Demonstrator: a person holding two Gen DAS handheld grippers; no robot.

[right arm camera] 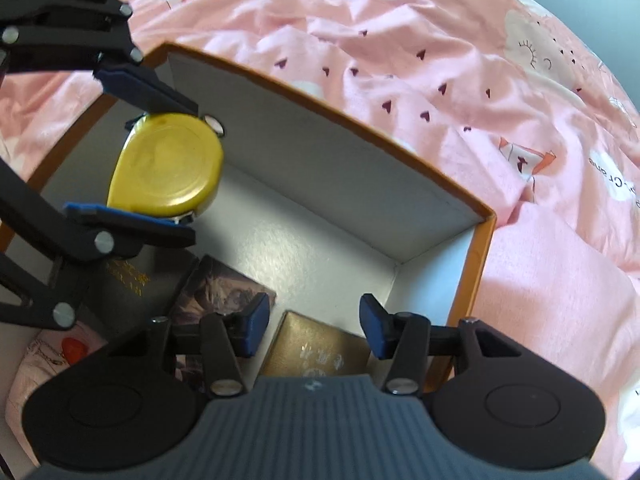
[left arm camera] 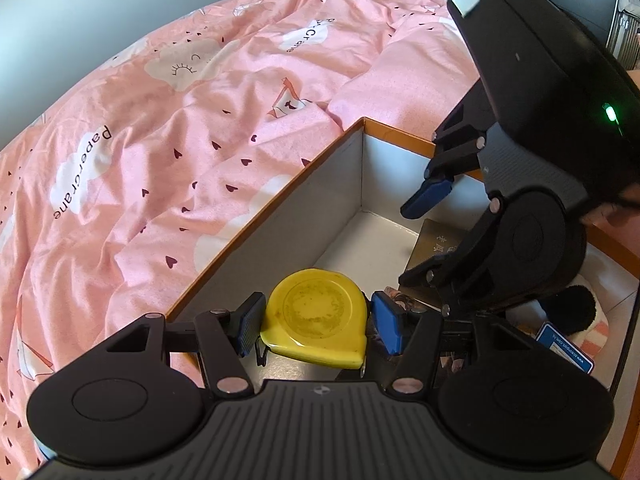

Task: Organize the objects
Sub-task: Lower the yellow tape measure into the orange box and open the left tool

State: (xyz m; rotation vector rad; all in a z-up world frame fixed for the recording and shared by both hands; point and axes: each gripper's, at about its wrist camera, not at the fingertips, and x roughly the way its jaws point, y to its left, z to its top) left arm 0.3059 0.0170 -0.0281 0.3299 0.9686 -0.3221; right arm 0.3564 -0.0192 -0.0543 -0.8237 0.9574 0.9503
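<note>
One yellow tape measure (left arm camera: 316,317) is clamped between the blue pads of the left gripper (left arm camera: 318,325) and held above the white floor of an orange-rimmed box (left arm camera: 280,204). Its casing is rounded, glossy and scuffed, with a circular recess worn dull on the face. The right gripper (right arm camera: 314,330) is seen with its jaws apart and nothing between them; a gold booklet (right arm camera: 316,354) lies just below them on the box floor.

Two grippers, one tape measure, one box and one gold booklet can be counted. A dark printed card (right arm camera: 224,288) is seen beside the booklet, on the side toward the left gripper.

Only the left wrist view shows a blue-edged card (left arm camera: 566,346) and a black-and-pink plush item (left arm camera: 580,312) beyond the right gripper. Only the right wrist view shows a pink pouch with a red mark (right arm camera: 60,354) beneath the left gripper. Around the box, a pink patterned duvet (left arm camera: 160,140) is spread.
</note>
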